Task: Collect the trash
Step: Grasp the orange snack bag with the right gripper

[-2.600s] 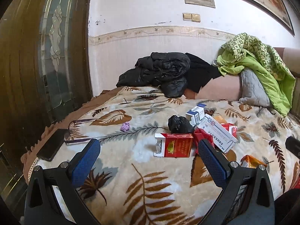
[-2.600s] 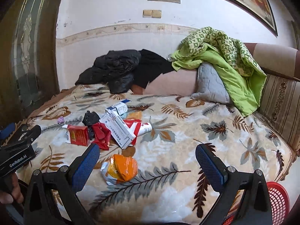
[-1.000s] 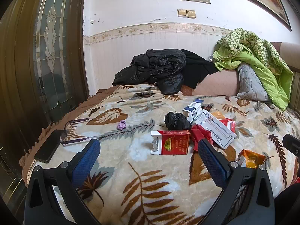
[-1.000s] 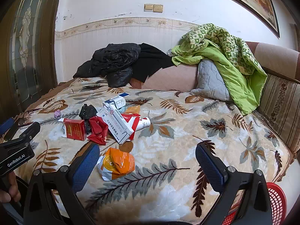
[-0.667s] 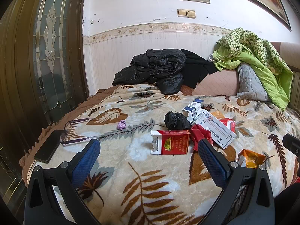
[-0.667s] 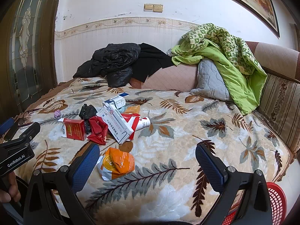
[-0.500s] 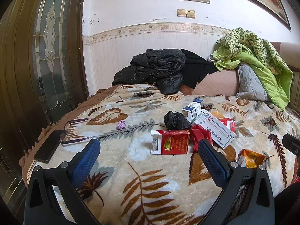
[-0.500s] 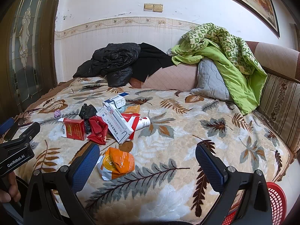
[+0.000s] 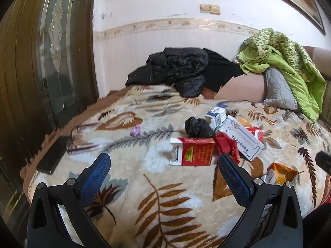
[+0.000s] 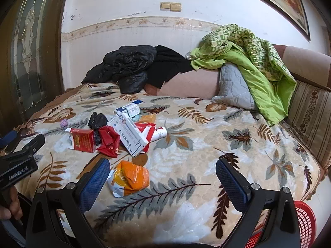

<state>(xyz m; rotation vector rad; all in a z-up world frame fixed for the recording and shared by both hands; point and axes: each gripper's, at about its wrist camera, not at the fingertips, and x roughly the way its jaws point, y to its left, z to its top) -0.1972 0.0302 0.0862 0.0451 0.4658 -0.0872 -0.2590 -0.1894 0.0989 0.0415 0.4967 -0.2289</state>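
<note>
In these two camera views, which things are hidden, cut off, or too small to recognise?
- red basket: right wrist view, cut by the lower right edge and the right gripper; its contents are hidden.
- small purple thing: left wrist view, too small to identify.
- white box: its print is too small to read.
- red wrapper: left wrist view, partly hidden behind a finger of the left gripper.
- dark flat device: left wrist view, too dark to identify.
</note>
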